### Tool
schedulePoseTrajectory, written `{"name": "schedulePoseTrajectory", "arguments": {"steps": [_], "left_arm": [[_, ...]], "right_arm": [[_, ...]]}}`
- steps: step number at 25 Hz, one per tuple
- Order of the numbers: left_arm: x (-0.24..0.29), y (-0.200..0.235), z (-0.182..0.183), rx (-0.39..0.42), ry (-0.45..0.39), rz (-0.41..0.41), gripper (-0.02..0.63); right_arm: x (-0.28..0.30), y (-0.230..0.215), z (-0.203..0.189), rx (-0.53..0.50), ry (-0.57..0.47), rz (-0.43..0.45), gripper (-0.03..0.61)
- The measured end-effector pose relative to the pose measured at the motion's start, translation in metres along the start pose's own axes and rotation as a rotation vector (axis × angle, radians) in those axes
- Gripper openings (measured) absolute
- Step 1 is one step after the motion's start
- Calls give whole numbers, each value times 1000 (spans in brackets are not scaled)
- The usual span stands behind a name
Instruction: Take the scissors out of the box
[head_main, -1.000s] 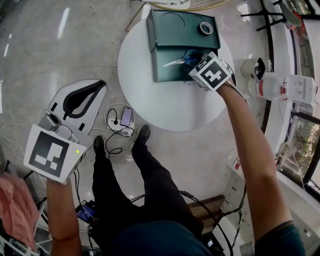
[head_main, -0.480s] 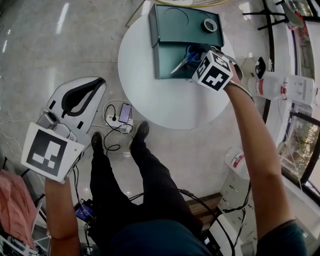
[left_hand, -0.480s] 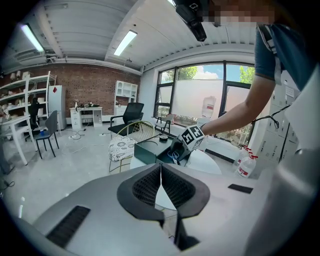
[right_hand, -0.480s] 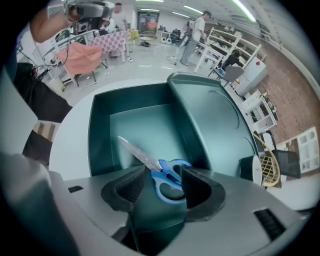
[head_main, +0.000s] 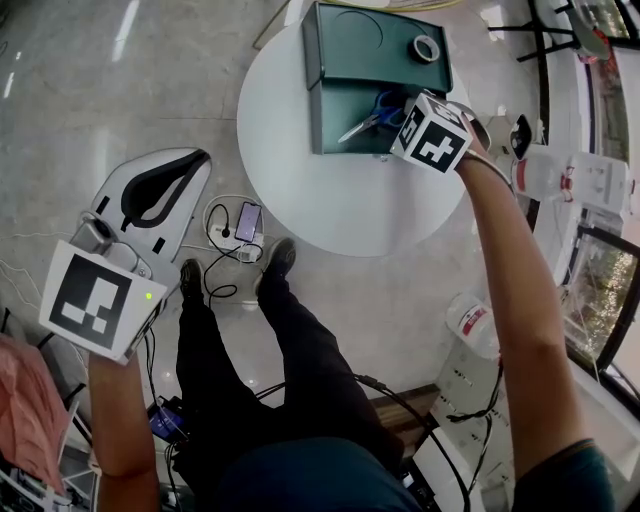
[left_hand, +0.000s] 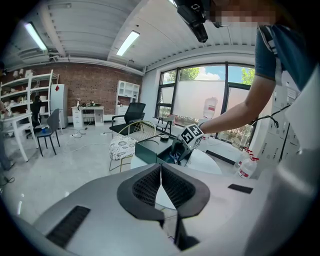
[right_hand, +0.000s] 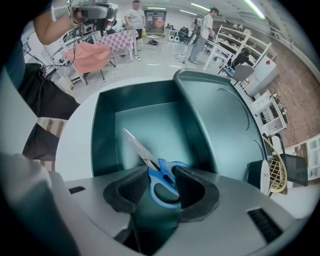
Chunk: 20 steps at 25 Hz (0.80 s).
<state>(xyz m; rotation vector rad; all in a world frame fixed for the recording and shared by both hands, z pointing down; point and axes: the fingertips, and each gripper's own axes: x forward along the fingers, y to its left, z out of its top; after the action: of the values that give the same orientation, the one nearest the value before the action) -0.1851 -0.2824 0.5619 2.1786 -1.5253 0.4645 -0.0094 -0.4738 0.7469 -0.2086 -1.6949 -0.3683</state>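
Observation:
Blue-handled scissors (head_main: 372, 114) lie in the open dark green box (head_main: 322, 125) on the round white table (head_main: 300, 195); the blades point toward the box's front left. My right gripper (head_main: 402, 122) points straight down into the box. In the right gripper view its jaws (right_hand: 161, 173) are closing around the blue handles (right_hand: 161, 186), with a sliver of gap still showing beside the pads. My left gripper (head_main: 188, 168) hangs over the floor far to the left, shut and empty, its pads meeting (left_hand: 161, 167).
The box's lid (head_main: 375, 50) lies open behind, a tape roll (head_main: 428, 47) on it. A phone (head_main: 247, 222) and cables lie on the floor by the person's feet. Bottles (head_main: 545, 175) stand right of the table. A cushioned wire chair (left_hand: 122, 147) stands behind the table.
The right gripper has rolled above the box, its marker cube turning. The scissors have swung, blades now pointing more toward the box's front. The left gripper barely shifted.

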Motion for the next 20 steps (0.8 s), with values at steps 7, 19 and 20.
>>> {"name": "schedulePoseTrajectory", "arguments": {"steps": [7, 19, 20], "left_arm": [[-7, -1, 8, 8, -12, 3, 21], [-18, -5, 9, 28, -33, 6, 21], [-19, -5, 8, 23, -30, 5, 21]], "right_arm": [[-7, 3, 9, 24, -12, -28, 132], [-5, 26, 13, -9, 0, -2, 76], [-5, 27, 15, -38, 3, -8, 77]]}}
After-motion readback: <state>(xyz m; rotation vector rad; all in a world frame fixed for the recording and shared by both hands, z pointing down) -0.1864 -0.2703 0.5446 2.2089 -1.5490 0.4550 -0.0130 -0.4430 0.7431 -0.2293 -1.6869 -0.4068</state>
